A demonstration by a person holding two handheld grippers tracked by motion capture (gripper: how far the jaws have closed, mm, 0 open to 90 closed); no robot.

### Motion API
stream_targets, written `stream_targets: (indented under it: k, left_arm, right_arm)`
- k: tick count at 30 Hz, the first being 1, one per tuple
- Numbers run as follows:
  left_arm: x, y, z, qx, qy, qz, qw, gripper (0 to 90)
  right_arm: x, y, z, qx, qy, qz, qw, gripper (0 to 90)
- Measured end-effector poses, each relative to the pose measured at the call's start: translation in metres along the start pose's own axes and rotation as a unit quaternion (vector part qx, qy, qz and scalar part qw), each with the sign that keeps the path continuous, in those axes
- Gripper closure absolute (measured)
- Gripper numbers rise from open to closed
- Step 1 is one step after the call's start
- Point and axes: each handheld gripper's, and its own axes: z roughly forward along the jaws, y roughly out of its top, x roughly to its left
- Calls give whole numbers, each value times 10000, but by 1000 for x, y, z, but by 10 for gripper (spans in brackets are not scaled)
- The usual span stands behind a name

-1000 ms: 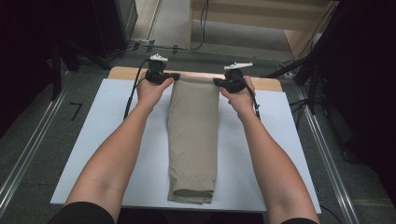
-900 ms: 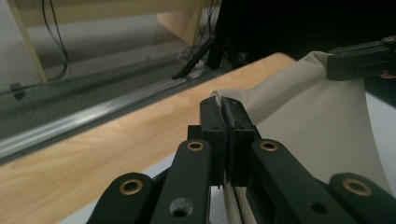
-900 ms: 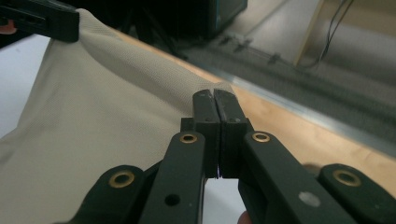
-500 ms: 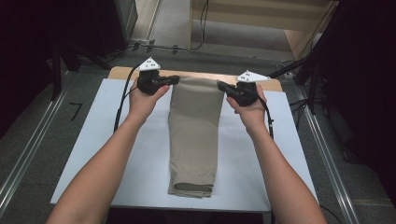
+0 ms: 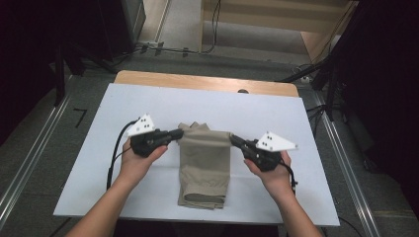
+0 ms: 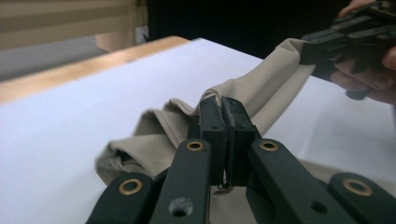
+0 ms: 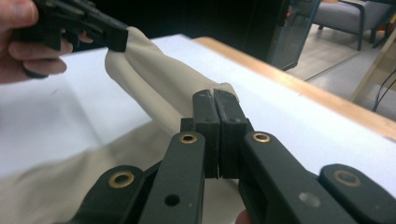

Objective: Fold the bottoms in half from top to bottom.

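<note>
Folded beige trousers (image 5: 204,165) lie lengthwise on the white table cover (image 5: 148,103), their far end lifted and carried toward the near end. My left gripper (image 5: 176,133) is shut on the lifted edge's left corner, and the cloth (image 6: 261,93) shows pinched between its jaws. My right gripper (image 5: 232,139) is shut on the right corner, where the fabric (image 7: 154,79) stretches across to the other gripper (image 7: 84,23). The raised edge hangs taut between the two grippers, above the trousers' middle.
A wooden table edge (image 5: 207,81) runs along the far side of the white cover. Cables (image 5: 212,24) lie on the floor beyond, and metal rails (image 5: 346,163) flank the table. Dark equipment stands at the left and right.
Both grippers have lifted the trousers' far end and pulled it toward the person, from the table's far edge to about its middle, folding the cloth over.
</note>
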Motion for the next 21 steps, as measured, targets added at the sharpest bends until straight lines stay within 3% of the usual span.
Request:
stream_targets:
  k: [2, 4, 5, 6, 7, 8, 9, 10, 11, 13, 14, 16, 19, 21]
  left_arm:
    - [-16, -13, -11, -8, -181, -66, 9998, 891]
    - [-32, -26, -23, 31, -403, 10, 9992, 889]
    - [-38, -30, -28, -25, -581, -19, 9983, 886]
    - [-46, -36, -37, -206, -996, 13, 9948, 874]
    - [-50, -37, -42, -270, -1195, 117, 9924, 796]
    - [-55, -34, -48, -287, -1392, 240, 9896, 710]
    - [-55, -29, -51, -262, -1509, 174, 9880, 578]
    - [-52, -25, -51, -261, -1534, 59, 9878, 479]
    - [-47, -23, -50, -231, -1426, -27, 9895, 410]
    - [-35, -21, -40, -118, -1143, -220, 9931, 366]
    - [-28, -21, -32, -45, -1001, -346, 9944, 361]
    - [-14, -21, -12, 336, -532, -524, 9966, 355]
    - [7, -22, 20, 789, 7, -589, 9951, 326]
    - [22, -22, 39, 982, 138, -740, 9923, 325]
  right_arm:
    - [14, -11, -13, -32, 145, 49, 9999, 868]
    - [28, -23, -28, -85, 361, 220, 9991, 862]
    - [35, -29, -36, -65, 492, 316, 9983, 845]
    - [40, -33, -41, -32, 602, 355, 9976, 807]
    - [46, -36, -48, 68, 883, 396, 9953, 681]
    - [48, -36, -52, 106, 1021, 337, 9941, 617]
    - [50, -34, -60, 63, 1032, 232, 9944, 555]
    - [47, -33, -65, -18, 1050, 319, 9940, 512]
    - [43, -31, -68, -109, 1074, 478, 9930, 480]
    - [33, -29, -64, -87, 884, 607, 9942, 462]
    - [28, -30, -58, 11, 741, 615, 9954, 457]
    - [18, -32, -39, 304, 480, 616, 9965, 457]
    - [0, -35, -2, 806, 124, 784, 9936, 443]
    - [-12, -38, 22, 1032, 35, 885, 9907, 438]
